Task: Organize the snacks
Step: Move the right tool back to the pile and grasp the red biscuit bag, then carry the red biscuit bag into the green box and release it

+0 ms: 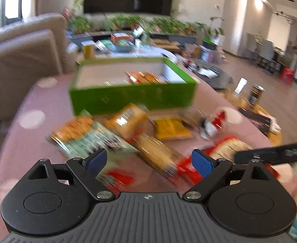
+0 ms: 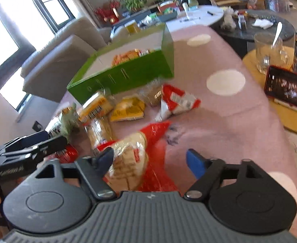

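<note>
Right gripper (image 2: 149,161), fingers spread, nothing pinched: red-and-cream snack bag (image 2: 132,151) just ahead on pink cloth, partly betw. pads, long axis slanting up-right. Left gripper (image 1: 149,162), also spread, empty, farther off. Green box (image 2: 128,70) beyond, w/ snacks inside.

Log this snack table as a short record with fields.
surface: pink cloth with white dots
box: green box, open, some snacks already inside
loose snacks: yellow packet, red and white packet, bread bag, others beside them
left gripper: open, empty
right gripper: open, bread bag between the fingers
</note>
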A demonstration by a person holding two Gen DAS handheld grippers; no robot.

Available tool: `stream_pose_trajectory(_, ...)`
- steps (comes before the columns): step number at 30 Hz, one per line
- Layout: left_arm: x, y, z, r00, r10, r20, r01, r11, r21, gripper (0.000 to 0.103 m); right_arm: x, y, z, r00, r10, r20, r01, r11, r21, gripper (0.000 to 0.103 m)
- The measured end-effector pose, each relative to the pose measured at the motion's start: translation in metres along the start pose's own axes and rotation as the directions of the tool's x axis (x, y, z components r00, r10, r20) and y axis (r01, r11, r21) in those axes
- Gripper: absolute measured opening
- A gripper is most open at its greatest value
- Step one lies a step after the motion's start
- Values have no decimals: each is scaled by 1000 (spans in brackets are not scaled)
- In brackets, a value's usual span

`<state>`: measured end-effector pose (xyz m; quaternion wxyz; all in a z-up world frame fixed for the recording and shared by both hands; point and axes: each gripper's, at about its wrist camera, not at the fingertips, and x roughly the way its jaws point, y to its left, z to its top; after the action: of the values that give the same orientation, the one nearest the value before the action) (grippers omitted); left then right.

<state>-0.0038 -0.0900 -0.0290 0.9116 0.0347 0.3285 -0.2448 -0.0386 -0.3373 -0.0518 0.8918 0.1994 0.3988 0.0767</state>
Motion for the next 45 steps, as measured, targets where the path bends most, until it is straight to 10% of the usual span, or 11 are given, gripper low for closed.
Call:
stream_pose_trajectory(8, 10, -35, -21, 980, -166, -110, 172, 984, 45, 89, 6, 2, -13, 997, 63, -53, -61, 997, 49, 62)
stream_pose_trajectory(25, 27, -43, -19, 974, -167, -152, 174, 984, 33, 91, 3, 13, -9, 997, 34, -72, -34, 999, 1, 69)
stream_pose_trajectory(32, 48, -53, -23, 943, -258, -209, 263, 965, -5, 92, 14, 20, -15, 992, 55, -113, -57, 998, -10, 73)
stream_pose_trajectory(45, 24, -61, -9, 964, -248, -95, 254, 966, 54, 81, 0, 36, -4, 992, 113, -49, -114, 994, -4, 60)
